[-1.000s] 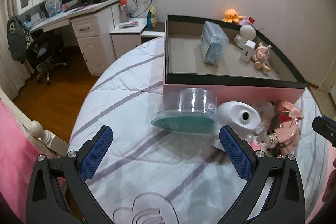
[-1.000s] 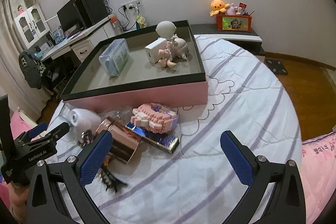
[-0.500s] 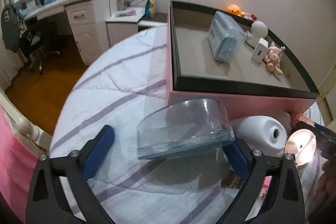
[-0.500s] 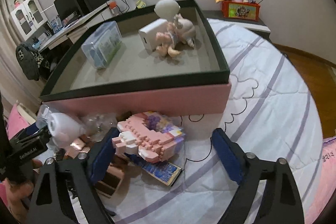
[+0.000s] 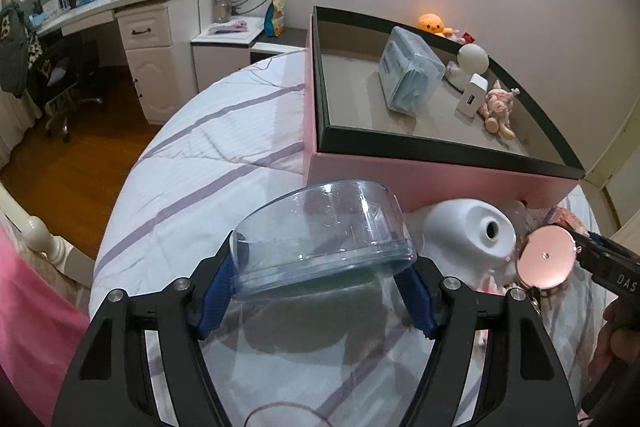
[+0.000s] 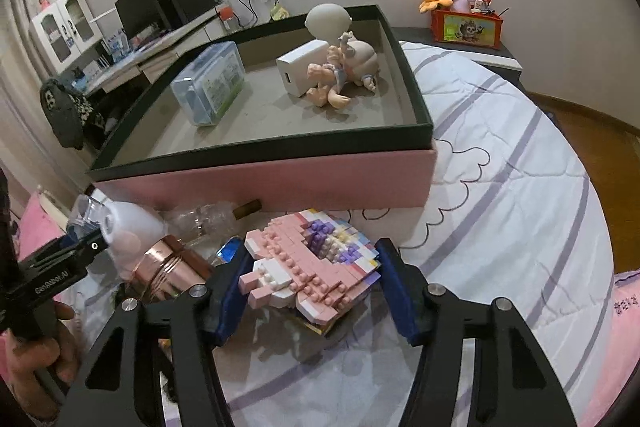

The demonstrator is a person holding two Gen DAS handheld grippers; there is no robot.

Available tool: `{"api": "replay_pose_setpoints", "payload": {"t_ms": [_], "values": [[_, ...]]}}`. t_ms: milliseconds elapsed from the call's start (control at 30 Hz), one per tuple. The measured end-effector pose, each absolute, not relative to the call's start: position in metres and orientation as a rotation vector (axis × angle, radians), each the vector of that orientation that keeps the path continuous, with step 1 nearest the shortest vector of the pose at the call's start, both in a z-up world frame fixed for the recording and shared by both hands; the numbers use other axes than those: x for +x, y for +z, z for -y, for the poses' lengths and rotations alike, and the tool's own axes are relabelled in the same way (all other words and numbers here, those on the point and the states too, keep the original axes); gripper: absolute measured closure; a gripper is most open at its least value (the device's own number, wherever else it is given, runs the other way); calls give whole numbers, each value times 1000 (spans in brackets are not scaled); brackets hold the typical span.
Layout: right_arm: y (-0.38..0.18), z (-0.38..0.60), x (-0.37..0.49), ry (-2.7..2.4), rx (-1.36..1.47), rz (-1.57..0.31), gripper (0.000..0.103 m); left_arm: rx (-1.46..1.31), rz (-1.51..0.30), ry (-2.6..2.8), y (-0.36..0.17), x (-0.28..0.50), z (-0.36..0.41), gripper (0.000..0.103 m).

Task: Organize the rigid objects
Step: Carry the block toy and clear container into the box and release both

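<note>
Right in front of the pink box (image 6: 280,183), the right gripper (image 6: 312,279) is clamped on the brick toy (image 6: 308,263), and the left gripper (image 5: 320,287) is squeezing the clear tub (image 5: 324,243) just off the bed (image 5: 208,163). Next to the box sit a white jug (image 5: 460,235) and a copper cup (image 6: 172,267). Inside the box: a plastic case (image 6: 210,83), a charger (image 6: 300,71), a doll (image 6: 332,79).
</note>
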State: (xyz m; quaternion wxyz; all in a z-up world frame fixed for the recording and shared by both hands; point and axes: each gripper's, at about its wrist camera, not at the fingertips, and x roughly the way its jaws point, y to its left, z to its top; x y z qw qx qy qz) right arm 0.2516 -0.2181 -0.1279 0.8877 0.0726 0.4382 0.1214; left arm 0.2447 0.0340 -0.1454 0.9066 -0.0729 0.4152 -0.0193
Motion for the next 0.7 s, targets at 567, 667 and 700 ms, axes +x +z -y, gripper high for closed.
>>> {"api": "replay_pose_setpoints", "payload": {"t_ms": [567,667,700], "values": [[-88,228,225,290,181,-818,42,-123,-749,-47,-96,208,-33,30],[-79,230,224,300,180,-795,42,-112,-726,-59,-84,208,-28,30],[-74,230,225,303,175,-785,42,-107,-717,-64,-80,208,-26,30]]}}
